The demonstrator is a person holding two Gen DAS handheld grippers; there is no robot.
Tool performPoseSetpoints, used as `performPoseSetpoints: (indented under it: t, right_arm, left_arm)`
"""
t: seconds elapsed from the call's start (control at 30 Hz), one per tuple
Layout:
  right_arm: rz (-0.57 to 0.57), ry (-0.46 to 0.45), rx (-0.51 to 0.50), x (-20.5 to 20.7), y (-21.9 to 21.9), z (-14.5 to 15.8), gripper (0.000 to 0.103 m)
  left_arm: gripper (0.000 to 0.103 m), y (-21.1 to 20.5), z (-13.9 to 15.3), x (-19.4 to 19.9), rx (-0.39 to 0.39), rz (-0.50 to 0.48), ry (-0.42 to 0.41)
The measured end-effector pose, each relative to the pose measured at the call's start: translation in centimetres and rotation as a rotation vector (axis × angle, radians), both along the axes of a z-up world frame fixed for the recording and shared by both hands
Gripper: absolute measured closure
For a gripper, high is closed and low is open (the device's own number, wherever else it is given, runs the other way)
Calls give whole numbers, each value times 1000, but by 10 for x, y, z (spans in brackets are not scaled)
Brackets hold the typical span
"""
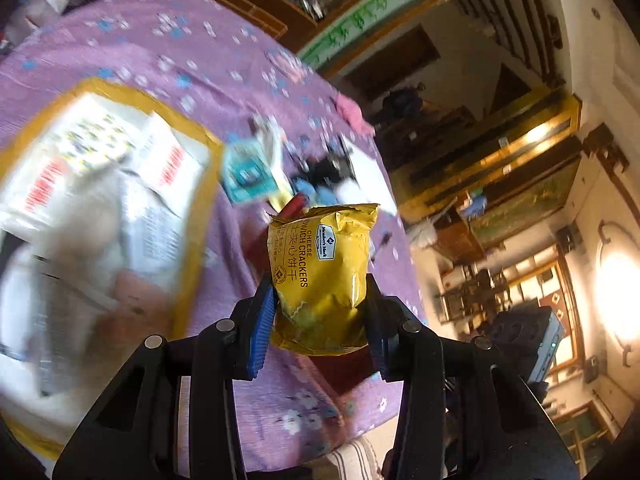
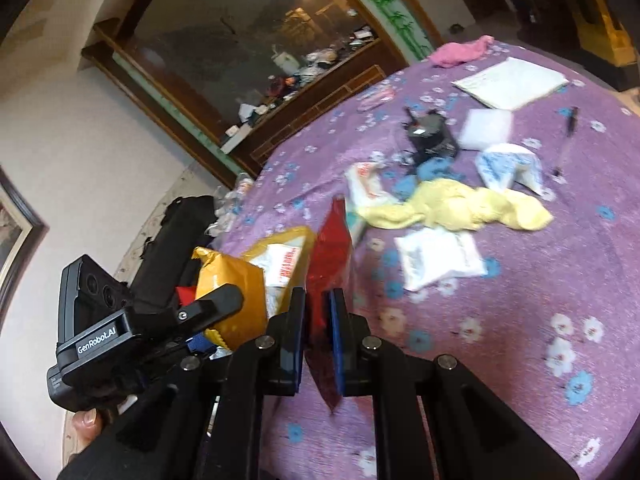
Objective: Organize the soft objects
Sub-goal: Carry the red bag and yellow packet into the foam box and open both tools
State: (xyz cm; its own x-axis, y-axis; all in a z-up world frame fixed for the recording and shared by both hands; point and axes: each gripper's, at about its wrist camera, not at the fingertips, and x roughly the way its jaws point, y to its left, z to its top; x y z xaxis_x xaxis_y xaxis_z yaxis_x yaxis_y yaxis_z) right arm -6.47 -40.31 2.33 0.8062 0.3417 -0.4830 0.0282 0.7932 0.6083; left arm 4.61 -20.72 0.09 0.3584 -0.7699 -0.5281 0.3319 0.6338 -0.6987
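Purple flowered cloth [image 1: 192, 52] covers the bench, where the left claw [image 1: 320, 312] squeezes the yellow cracker bag [image 1: 324, 276] and the right claw [image 2: 318, 344] pinches a red packet [image 2: 330, 252], so both should lower gently into the yellow-edged box [image 1: 200, 200] at left.

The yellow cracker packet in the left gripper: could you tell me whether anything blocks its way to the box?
Nothing visible does. The left gripper holds the yellow cracker packet above the purple cloth, and the open box lies just beside it.

cracker bag [image 1: 322, 276]: yellow | packet [image 2: 329, 264]: red | cloth [image 2: 452, 204]: pale yellow | bedspread [image 2: 520, 288]: purple, floral
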Motion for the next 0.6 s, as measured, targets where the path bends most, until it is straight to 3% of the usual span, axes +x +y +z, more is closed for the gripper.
performPoseSetpoints:
  t: [0.27,0.37,0.5,0.53,0.6]
  right_arm:
    - [75,-40,-34,27,38,15,96]
    - [42,-26,-153,30,41,20,99]
    - [0,35,-306,20,24,-4,98]
    - [-7,48,-343,19,23,-10,94]
    - [11,91,-346,21,19,-26,94]
  left_arm:
    - [63,74,7,19,-36,137,0]
    - [63,89,10,26,0,175,-19]
    - [63,94,-1,34,19,177,-10]
    - [63,92,-5,35,20,177,-2]
    - [63,88,-13,37,23,167,15]
